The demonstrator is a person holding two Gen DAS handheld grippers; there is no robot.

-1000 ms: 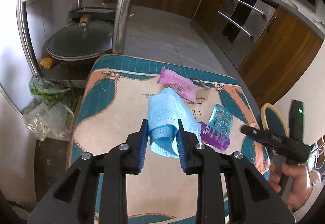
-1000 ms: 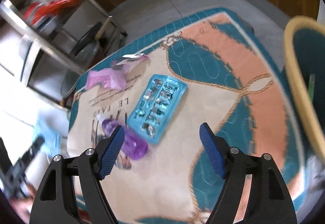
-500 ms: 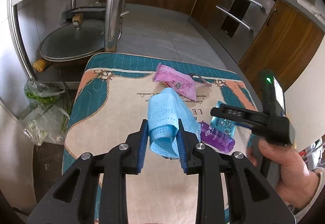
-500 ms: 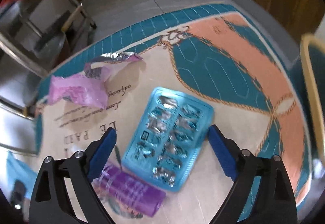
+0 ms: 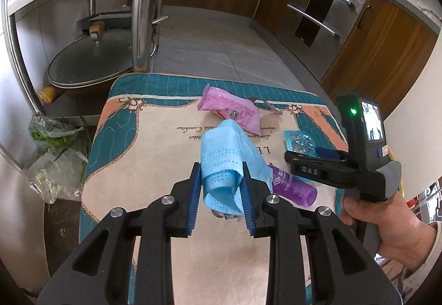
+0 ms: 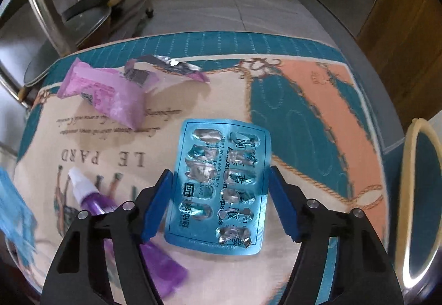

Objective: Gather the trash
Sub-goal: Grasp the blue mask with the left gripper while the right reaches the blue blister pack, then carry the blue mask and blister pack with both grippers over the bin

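Observation:
My left gripper (image 5: 221, 194) is shut on a folded light-blue face mask (image 5: 223, 150), held just above the quilted mat (image 5: 154, 155). A blue blister pack (image 6: 221, 180) lies flat on the mat, and my right gripper (image 6: 219, 175) straddles it. Its jaws are closing, with the pads at the pack's long edges; the pack is not bent or lifted. In the left wrist view a hand (image 5: 386, 227) holds that gripper over the pack (image 5: 299, 140). A purple tube (image 6: 91, 194) lies left of the pack. A pink wrapper (image 6: 107, 94) lies further back.
A bin with a yellow rim (image 6: 420, 194) stands off the mat's right side. Beyond the far edge are a lidded pan (image 5: 91, 64) and a steel rack post (image 5: 142, 6). Plastic bags of greens (image 5: 52, 150) sit on the floor at left.
The right gripper swung in over the blister pack and rolled to line up with it, and its jaws narrowed around the pack. The left gripper kept still with the mask.

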